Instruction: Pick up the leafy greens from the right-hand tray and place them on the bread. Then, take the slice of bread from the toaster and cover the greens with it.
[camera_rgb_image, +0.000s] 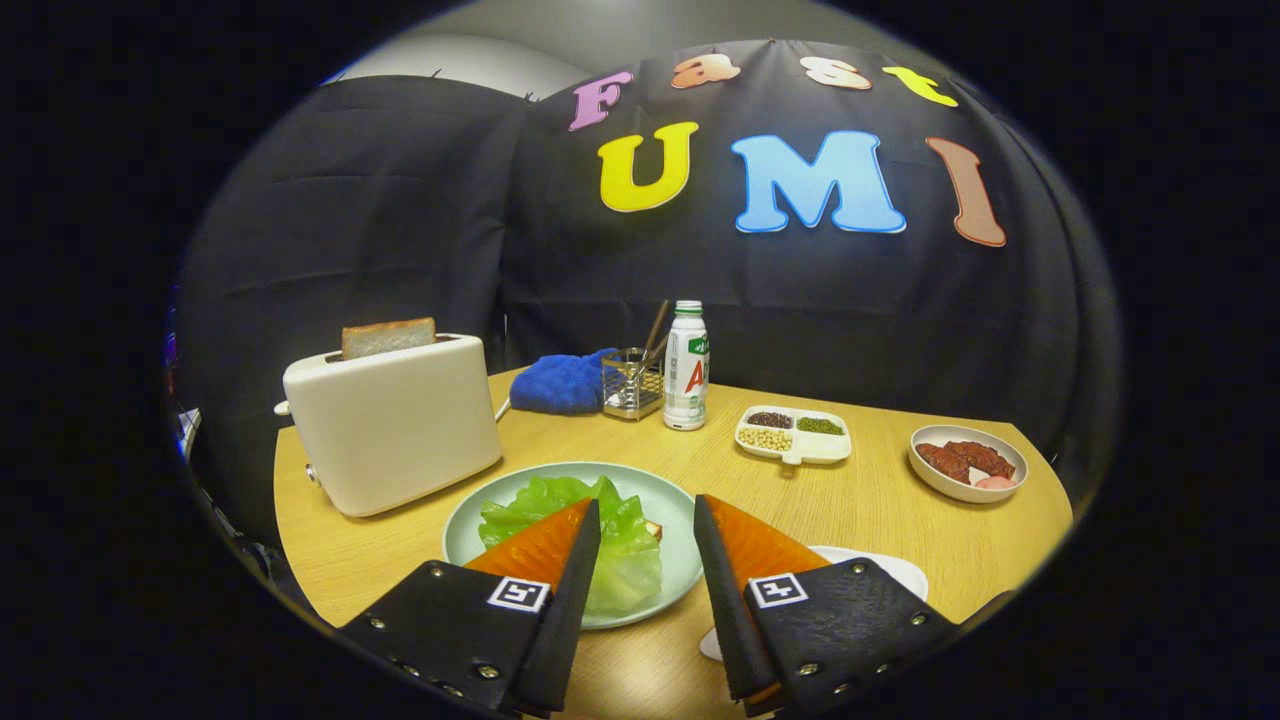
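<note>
Jaws: gripper (647, 512) parted, holding nothing.
Lettuce leaf (625, 545): on the green plate (680, 570), a bread corner (653, 529) peeking out — just ahead of the fingers.
Toast slice (388, 337): upright in the white toaster (400, 425).
Risk: pinched off-centre, the toast may tilt and drag the limp leaf sideways.

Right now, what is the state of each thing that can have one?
fingers: open, empty, above the plate
leafy greens: lying on the green plate, bread edge peeking out beneath
bread slice: upright, sticking up from the toaster
bottle: upright, capped
divided dish: filled with beans
bowl: holds reddish food
</note>
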